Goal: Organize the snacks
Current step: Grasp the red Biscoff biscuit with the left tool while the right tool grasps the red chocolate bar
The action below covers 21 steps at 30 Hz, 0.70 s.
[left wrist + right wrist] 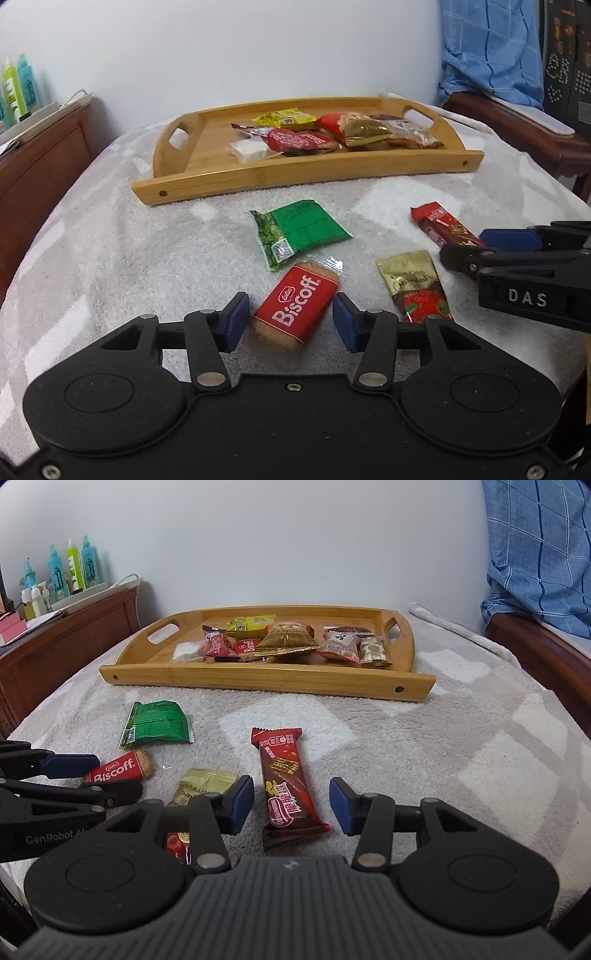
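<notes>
Grey blanket [110, 258] holds strays; tray [258, 681] at twelve o'clock. Left gripper [291, 319] spread around biscuit [293, 308], right gripper [291, 805] spread around chocolate bar [286, 782], ready to grasp.

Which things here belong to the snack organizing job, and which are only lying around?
Belong to the job:
Biscoff biscuit, between the open left hand-held gripper
chocolate wafer bar, between the open right hand-held gripper
green packet
gold sachet
wooden tray with snacks inside

Just lying about:
bottles
blue checked cloth
</notes>
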Motion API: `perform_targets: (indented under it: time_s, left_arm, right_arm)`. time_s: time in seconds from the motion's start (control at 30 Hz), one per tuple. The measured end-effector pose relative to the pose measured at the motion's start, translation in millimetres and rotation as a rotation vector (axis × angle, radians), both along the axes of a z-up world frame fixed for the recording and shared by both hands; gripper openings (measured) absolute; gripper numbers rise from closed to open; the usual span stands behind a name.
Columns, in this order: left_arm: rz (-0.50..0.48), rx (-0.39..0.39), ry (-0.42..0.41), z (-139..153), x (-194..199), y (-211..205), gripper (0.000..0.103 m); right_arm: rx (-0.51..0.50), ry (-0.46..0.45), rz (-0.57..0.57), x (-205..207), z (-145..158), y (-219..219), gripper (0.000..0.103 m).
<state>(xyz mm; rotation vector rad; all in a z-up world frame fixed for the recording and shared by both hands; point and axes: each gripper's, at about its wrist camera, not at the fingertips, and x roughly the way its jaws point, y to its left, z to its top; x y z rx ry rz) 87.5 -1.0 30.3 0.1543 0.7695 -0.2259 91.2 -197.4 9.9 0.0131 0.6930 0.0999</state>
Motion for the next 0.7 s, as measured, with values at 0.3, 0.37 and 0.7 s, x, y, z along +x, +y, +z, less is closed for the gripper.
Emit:
perform_targets:
  time_s: [0.3,0.37,0.7]
  left_arm:
    - [-0.002,-0.003,0.004,2.8,-6.0,-2.4,0.037]
    - [0.008,-0.016,0.009,4.3,-5.7,-2.0,0.037]
    - [0.052,-0.077,0.007,10.8,-7.6,-3.3,0.032]
  right_arm:
    - [0.010,0.005,0.027,0.4,-0.8,2.7,0.057]
    - [0.009,0.003,0.034,-0.9,-0.4,4.1,0.047]
    - [0.037,-0.010,0.023,-2.6,2.1,0.7,0.028]
